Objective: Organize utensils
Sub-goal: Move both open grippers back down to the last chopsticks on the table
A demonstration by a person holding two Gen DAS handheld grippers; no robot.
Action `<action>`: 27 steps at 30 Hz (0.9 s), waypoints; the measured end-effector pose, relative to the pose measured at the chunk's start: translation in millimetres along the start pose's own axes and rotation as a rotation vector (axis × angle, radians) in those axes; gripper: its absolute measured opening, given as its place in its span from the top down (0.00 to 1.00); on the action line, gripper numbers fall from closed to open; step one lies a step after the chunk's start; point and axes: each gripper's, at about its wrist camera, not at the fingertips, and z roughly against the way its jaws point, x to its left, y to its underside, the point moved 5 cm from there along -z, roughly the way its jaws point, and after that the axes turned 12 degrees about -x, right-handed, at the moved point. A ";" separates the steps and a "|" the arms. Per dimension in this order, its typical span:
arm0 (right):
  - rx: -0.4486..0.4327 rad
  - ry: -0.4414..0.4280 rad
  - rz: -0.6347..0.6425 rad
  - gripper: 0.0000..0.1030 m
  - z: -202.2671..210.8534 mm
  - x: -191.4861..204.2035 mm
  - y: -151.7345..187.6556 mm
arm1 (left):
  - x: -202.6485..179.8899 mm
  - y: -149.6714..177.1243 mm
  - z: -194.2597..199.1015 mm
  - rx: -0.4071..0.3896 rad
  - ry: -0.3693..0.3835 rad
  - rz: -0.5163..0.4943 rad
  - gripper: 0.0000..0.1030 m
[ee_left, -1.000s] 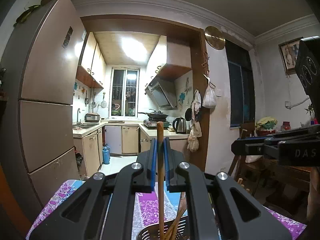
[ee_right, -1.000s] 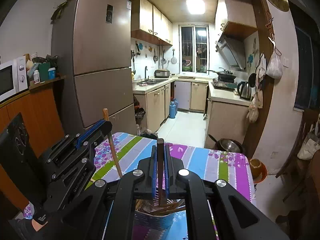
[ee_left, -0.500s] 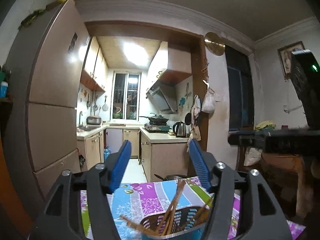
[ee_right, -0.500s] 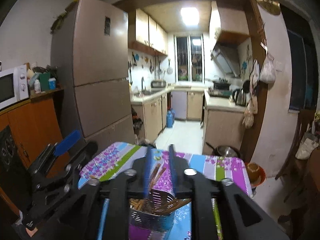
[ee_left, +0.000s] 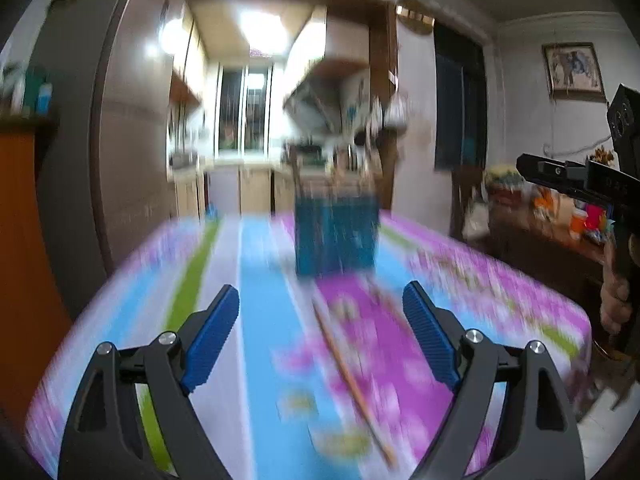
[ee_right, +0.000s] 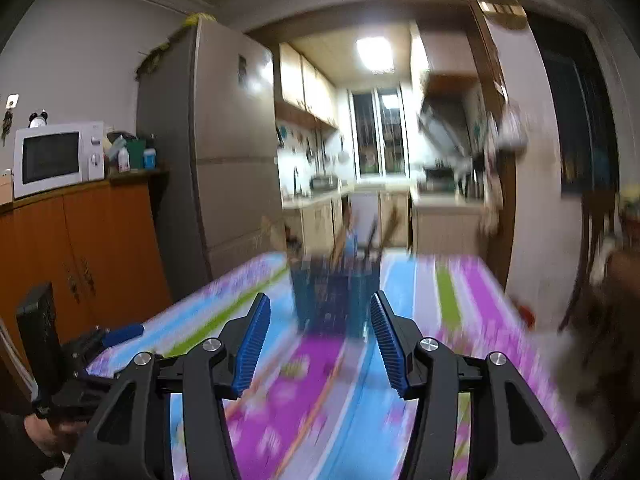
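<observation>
Both views are motion-blurred. A metal utensil holder (ee_left: 336, 232) with several wooden utensils stands on the striped floral tablecloth (ee_left: 460, 280); it also shows in the right wrist view (ee_right: 336, 296). A wooden chopstick (ee_left: 348, 376) lies on the cloth in front of the holder, between the open jaws of my left gripper (ee_left: 320, 336). Wooden chopsticks (ee_right: 316, 412) lie on the cloth below my right gripper (ee_right: 318, 344), which is open and empty. Both grippers are back from the holder, low over the table.
A tall fridge (ee_right: 224, 168) stands left of the kitchen doorway. An orange cabinet (ee_right: 80, 248) with a microwave (ee_right: 56, 158) is at the left. A dark sideboard (ee_left: 540, 240) with clutter is at the right. The right gripper's body (ee_left: 592, 184) shows at the left view's right edge.
Both grippers let go of their wooden utensils over the holder, opened, then pulled back and dropped low over the table. Chopsticks on the cloth have come into view.
</observation>
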 end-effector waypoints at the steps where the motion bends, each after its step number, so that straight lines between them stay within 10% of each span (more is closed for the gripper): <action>1: 0.016 0.006 -0.014 0.48 4.1 1.3 13.0 | -4.8 19.9 8.2 0.030 0.011 0.009 0.22; 5: 0.086 0.011 -0.007 0.48 17.6 18.1 68.0 | -20.0 54.1 25.9 0.041 0.005 -0.014 0.25; 10: 0.135 0.004 -0.022 0.48 20.5 26.7 99.3 | -26.9 88.6 12.2 0.102 -0.007 -0.038 0.65; 20: 0.166 0.007 -0.041 0.50 18.1 28.5 117.4 | -48.6 103.7 2.7 0.081 -0.018 -0.084 0.77; 27: 0.204 -0.015 -0.039 0.68 3.4 38.5 135.6 | -48.6 105.5 0.3 0.061 -0.045 -0.082 0.90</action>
